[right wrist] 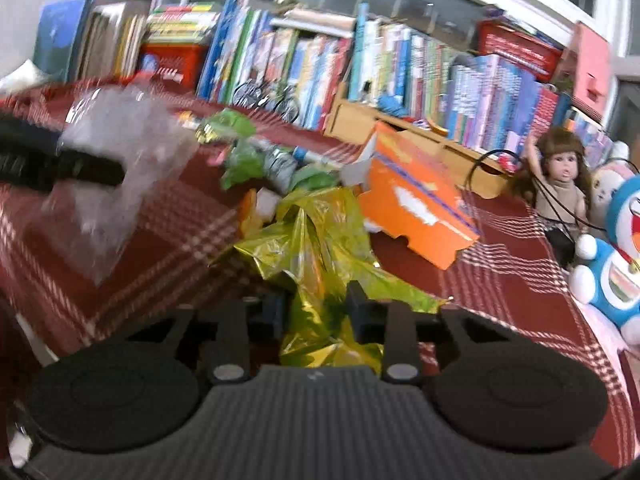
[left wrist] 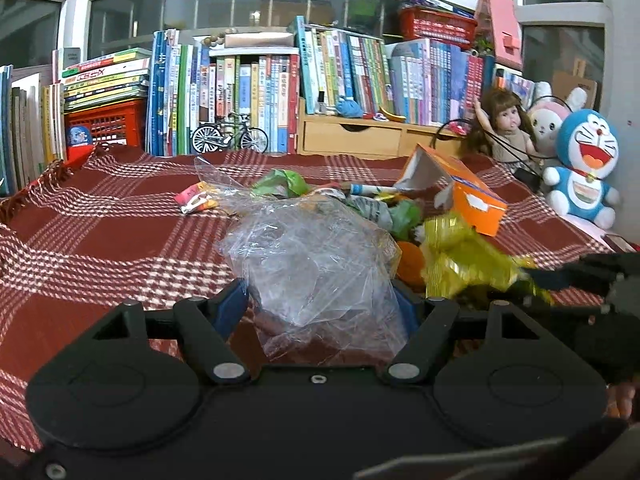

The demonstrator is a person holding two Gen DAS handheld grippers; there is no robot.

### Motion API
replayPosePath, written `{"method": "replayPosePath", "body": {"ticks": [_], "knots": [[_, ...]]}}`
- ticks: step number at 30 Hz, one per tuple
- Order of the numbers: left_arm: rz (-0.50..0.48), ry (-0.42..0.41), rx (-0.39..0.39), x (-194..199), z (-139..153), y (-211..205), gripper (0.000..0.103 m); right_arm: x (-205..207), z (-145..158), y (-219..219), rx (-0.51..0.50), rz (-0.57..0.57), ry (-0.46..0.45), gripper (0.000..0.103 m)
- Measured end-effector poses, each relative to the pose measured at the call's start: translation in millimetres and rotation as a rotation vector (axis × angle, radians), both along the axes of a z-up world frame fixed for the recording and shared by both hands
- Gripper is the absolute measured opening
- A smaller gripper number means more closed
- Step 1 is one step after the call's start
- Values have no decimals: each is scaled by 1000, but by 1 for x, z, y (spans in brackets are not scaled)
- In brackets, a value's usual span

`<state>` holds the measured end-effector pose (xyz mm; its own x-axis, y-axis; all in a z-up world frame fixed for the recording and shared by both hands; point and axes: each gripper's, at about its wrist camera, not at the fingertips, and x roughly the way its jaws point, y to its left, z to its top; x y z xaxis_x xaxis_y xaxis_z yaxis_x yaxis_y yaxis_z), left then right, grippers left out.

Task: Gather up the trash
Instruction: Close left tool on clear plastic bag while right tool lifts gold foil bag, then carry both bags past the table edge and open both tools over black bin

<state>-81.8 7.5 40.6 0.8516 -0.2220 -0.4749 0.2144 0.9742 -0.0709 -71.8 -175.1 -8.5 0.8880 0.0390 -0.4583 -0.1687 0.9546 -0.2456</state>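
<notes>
Holding clear plastic bag (left wrist: 316, 256) in left gripper (left wrist: 320, 304), half-closed right gripper (right wrist: 316, 308) pinching yellow foil wrapper (right wrist: 316, 248) — slippery, loosely caught, likely slipping free.

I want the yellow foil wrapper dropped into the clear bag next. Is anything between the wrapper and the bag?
Nothing visible blocks it. The yellow foil wrapper sits in the right gripper, and the clear plastic bag, held by the left gripper, hangs just beside it over bare plaid cloth. Whether the bag's mouth is open cannot be told.
</notes>
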Motion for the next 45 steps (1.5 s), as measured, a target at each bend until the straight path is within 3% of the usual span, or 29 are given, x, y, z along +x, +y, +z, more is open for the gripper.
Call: {"method": "replayPosePath", "body": {"ticks": [6, 15, 21, 29, 38, 45], "knots": [[-27, 8, -17, -25, 9, 3, 72, -18, 24, -21, 192, -17, -16, 29], [-122, 24, -42, -89, 28, 10, 72, -70, 43, -54, 569, 36, 108, 27], [-222, 103, -65, -119, 28, 13, 72, -109, 42, -57, 695, 107, 212, 27], [-282, 251, 7, -136, -1, 10, 72, -120, -3, -68, 826, 59, 415, 26], [-290, 460, 209, -109, -78, -15, 70, -77, -89, -79, 955, -54, 665, 26], [-347, 578, 261, -97, -121, -26, 70, -54, -137, -80, 984, -143, 773, 26]]}}
